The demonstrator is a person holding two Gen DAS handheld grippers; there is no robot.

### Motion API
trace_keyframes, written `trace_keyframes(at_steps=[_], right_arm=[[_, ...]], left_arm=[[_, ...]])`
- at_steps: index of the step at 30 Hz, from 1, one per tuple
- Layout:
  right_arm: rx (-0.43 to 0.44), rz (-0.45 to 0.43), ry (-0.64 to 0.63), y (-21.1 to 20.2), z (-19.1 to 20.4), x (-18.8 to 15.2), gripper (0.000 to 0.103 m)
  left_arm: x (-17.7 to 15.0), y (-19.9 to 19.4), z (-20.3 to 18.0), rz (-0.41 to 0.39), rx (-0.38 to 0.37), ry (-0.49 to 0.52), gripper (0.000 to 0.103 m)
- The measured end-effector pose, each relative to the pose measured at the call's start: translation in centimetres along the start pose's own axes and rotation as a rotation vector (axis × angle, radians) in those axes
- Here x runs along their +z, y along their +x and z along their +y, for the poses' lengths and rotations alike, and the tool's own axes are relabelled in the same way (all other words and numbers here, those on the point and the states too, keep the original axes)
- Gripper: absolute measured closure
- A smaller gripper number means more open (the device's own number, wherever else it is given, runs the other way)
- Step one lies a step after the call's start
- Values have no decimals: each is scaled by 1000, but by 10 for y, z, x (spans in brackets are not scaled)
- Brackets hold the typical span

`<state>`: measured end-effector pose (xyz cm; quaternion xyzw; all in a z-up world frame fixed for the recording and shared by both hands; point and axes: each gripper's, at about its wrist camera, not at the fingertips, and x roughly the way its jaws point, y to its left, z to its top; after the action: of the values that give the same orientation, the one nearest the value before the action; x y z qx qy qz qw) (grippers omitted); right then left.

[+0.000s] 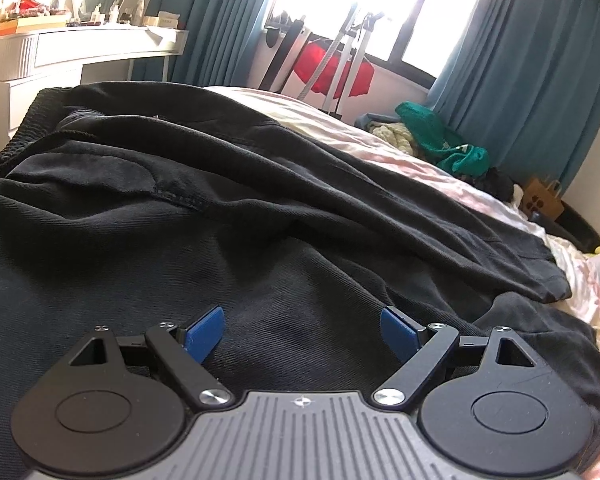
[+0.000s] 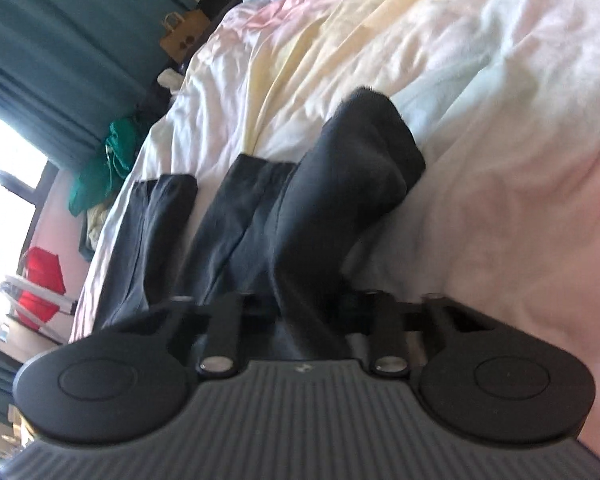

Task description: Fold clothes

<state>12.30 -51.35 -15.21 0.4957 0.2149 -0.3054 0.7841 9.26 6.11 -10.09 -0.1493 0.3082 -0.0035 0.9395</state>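
Note:
Black trousers [image 1: 220, 200] lie spread over the bed, with the elastic waistband [image 1: 24, 128] at the far left and the leg hems at the right. My left gripper [image 1: 302, 330] is open, its blue fingertips [image 1: 204, 332] resting low over the black cloth and holding nothing. My right gripper [image 2: 312, 312] is shut on a fold of the black trousers [image 2: 340, 184], which bunches up between the jaws and hides the fingertips. Two leg ends [image 2: 236, 200] lie flat on the bedsheet to its left.
The pastel bedsheet [image 2: 480, 120] covers the bed. A pile of green and cream clothes [image 1: 440, 136] sits at the bed's far edge. A white dresser [image 1: 80, 52], teal curtains [image 1: 520, 60], a red item on a stand [image 1: 332, 68] and a brown paper bag [image 1: 542, 200] stand beyond.

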Motion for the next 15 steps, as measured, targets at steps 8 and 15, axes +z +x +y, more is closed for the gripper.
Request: trace_keyframes(at_steps=[8, 15], right_arm=[[95, -81, -26, -8, 13, 5, 88], [92, -53, -11, -8, 8, 9, 87]], left_arm=[[2, -21, -2, 31, 10, 27, 16], [28, -83, 42, 116, 48, -96, 15]])
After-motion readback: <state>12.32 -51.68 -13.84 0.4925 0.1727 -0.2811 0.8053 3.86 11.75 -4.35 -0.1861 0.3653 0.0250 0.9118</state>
